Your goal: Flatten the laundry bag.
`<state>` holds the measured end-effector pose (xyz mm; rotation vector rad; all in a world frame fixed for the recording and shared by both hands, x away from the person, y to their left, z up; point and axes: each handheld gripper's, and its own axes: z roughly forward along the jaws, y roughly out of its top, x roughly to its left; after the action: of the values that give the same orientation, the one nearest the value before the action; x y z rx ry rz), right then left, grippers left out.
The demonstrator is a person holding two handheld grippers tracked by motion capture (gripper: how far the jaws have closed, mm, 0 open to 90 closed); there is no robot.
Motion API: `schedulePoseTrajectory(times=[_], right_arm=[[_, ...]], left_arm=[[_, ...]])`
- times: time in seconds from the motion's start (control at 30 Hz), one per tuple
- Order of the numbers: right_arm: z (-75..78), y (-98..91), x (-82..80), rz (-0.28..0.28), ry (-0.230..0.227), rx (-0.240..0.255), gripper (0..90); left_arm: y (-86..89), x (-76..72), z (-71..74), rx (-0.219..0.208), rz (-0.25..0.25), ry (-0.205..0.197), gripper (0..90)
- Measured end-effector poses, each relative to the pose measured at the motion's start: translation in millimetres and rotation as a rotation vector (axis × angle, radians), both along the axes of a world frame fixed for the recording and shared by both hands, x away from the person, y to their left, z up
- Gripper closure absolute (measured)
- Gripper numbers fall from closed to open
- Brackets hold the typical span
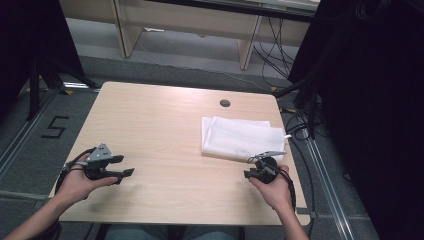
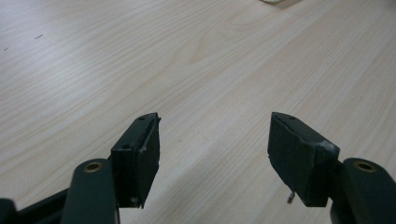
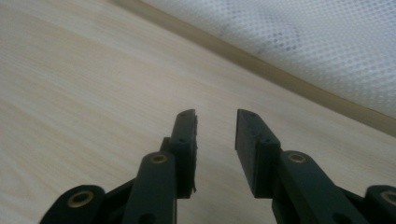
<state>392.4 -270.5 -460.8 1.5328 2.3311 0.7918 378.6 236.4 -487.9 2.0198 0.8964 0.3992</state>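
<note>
White mesh cloth [image 1: 240, 137], folded flat, lies on table [image 1: 150, 130].

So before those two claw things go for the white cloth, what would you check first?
1. Left gripper jaws apart, nothing between: ok.
2. Right gripper jaws apart, nothing between: ok.
3. White cloth lies flat, folded, on the table: ok.
4. Right gripper close to the cloth's near edge, not touching: ok.
5. Bare wood between left gripper and cloth: ok.
6. How many layers the cloth has: cannot tell.
</note>
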Motion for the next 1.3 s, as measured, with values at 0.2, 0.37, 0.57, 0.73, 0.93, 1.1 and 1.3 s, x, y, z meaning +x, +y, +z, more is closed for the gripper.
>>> schedulePoseTrajectory(times=[0.2, 0.37, 0.57, 0.73, 0.93, 1.1, 1.3], right_arm=[[-7.2, -8.2, 10.0, -0.043, -0.054, 0.012, 60.4], [1.4, -18.0, 21.0, -0.133, -0.086, 0.003, 58.0], [-2.3, -23.8, 37.1, -0.182, -0.115, -0.013, 57.3], [-2.4, -22.8, 50.2, -0.159, -0.118, -0.057, 59.6], [2.4, -25.9, 70.4, -0.149, -0.131, -0.050, 85.5], [1.4, -21.4, 81.1, -0.165, -0.111, -0.037, 90.0], [-5.4, -12.7, 92.1, -0.179, -0.088, -0.027, 86.6]], left_arm=[[-0.9, 2.9, 0.0, 0.020, -0.034, 0.018, 34.2], [-2.3, -1.4, 0.3, -0.009, -0.035, 0.021, 34.2], [-3.3, -2.5, 1.1, -0.014, -0.047, 0.018, 34.1], [-4.4, -2.2, 1.8, -0.022, -0.058, 0.011, 33.8], [-2.9, -2.6, 1.3, -0.033, -0.043, 0.022, 33.1], [-3.2, -3.7, 1.1, -0.032, -0.045, 0.012, 33.2], [-2.3, -3.6, 1.4, -0.049, -0.040, 0.012, 32.6]])
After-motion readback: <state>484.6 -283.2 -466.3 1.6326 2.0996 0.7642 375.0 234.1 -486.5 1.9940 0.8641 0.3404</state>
